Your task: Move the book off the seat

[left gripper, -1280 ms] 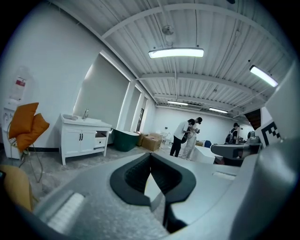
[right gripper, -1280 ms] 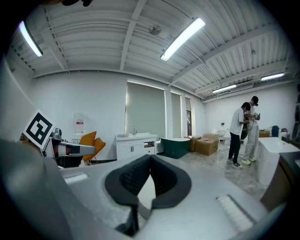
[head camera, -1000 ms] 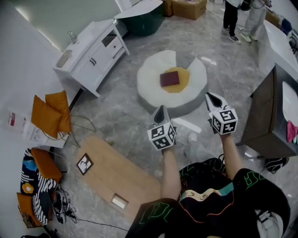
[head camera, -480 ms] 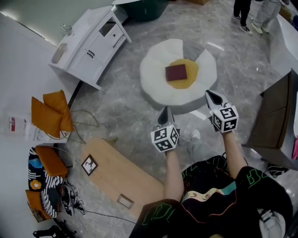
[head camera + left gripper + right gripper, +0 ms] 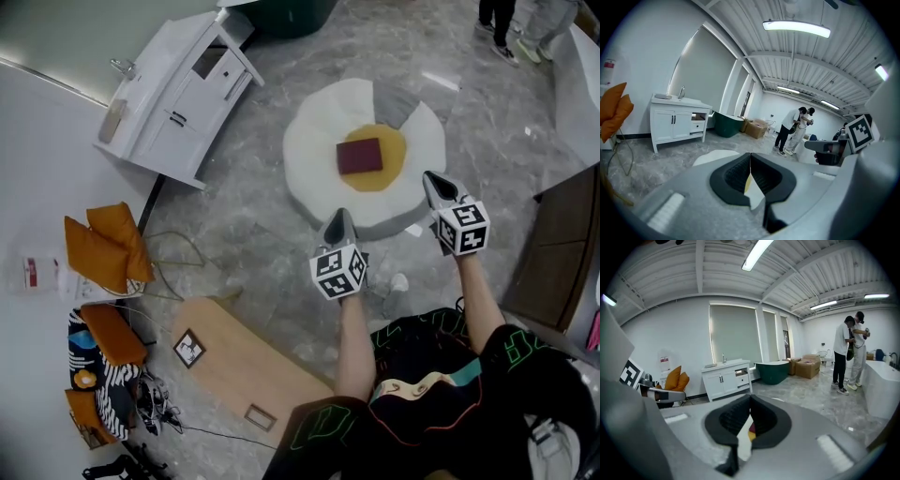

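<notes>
1. Two tools, both empty: left hand-held gripper (image 5: 339,223) and right hand-held gripper (image 5: 432,181). Jaws pressed fully together in each gripper view, nothing between them.
2. Held out toward the seat (image 5: 309,159), a round white floor cushion with a yellow centre. Left tip just short of its near rim, right tip at that rim in the head view.
3. Book (image 5: 360,156): dark red, closed, lying flat on the yellow centre, well apart from both tools.
4. Likely stiff-covered and fairly light, not fragile. Probably smooth on the faces, so prone to slipping if pinched only at a corner.
5. Best taken at the near long edge, with jaws opened first and one jaw slid under. Soft cushion should give way and let a jaw get beneath. Pages may fan open if gripped away from the spine.
6. Against the earlier head view: seat and book larger and nearer, white cabinet (image 5: 178,89) pushed toward the top left. Suggests a step forward. Both tools remain shut, and the book stays in the same spot on the seat.
</notes>
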`<state>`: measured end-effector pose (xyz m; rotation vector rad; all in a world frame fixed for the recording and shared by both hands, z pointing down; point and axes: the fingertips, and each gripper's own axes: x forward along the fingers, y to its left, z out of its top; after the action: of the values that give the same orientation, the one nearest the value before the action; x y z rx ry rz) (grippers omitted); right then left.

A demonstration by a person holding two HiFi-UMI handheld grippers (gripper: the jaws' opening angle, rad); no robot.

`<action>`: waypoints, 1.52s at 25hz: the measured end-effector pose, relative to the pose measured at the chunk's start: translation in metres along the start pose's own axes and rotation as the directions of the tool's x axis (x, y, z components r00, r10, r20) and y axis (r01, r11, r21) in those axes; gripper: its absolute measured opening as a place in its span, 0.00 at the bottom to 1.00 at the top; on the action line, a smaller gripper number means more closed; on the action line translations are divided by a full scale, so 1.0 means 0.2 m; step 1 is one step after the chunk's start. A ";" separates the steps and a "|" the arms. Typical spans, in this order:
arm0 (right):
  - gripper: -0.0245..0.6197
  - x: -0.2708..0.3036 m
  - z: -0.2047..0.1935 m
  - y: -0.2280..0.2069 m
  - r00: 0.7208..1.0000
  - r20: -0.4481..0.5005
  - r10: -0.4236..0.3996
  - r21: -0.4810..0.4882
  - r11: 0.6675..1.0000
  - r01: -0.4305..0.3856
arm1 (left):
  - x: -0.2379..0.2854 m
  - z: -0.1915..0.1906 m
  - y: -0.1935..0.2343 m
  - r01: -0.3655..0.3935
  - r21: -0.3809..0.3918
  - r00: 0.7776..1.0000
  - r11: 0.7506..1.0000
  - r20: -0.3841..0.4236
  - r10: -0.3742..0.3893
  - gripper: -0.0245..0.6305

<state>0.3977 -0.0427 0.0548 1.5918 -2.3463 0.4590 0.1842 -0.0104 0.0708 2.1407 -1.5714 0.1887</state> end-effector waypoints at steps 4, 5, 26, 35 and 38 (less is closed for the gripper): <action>0.04 0.12 0.02 -0.03 1.000 -0.010 0.022 0.017 1.000 -0.022 | 0.09 0.04 0.01 -0.002 0.015 1.000 1.000 -0.020 0.002 0.06; 0.04 0.15 0.03 -0.02 0.999 -0.014 0.031 0.023 0.999 -0.031 | 0.11 0.05 0.03 -0.008 0.016 1.000 1.000 -0.025 0.008 0.06; 0.04 0.81 -0.64 -0.18 0.936 -0.344 -0.068 0.145 0.982 0.124 | 1.04 -0.46 0.46 0.140 -0.095 0.913 0.986 -0.373 -0.166 0.06; 0.04 1.16 -0.89 -0.22 0.911 -0.409 -0.048 0.168 0.977 0.128 | 1.47 -0.70 0.57 0.245 -0.066 0.841 0.967 -0.483 -0.246 0.06; 0.04 1.29 -0.95 -0.24 0.910 -0.413 -0.042 0.177 0.976 0.126 | 1.60 -0.78 0.61 0.265 -0.048 0.824 0.963 -0.508 -0.252 0.06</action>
<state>0.3582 -0.2008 0.3352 1.4954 -1.9579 0.9349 0.2025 -0.2446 0.3643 2.0656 -0.9665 0.6311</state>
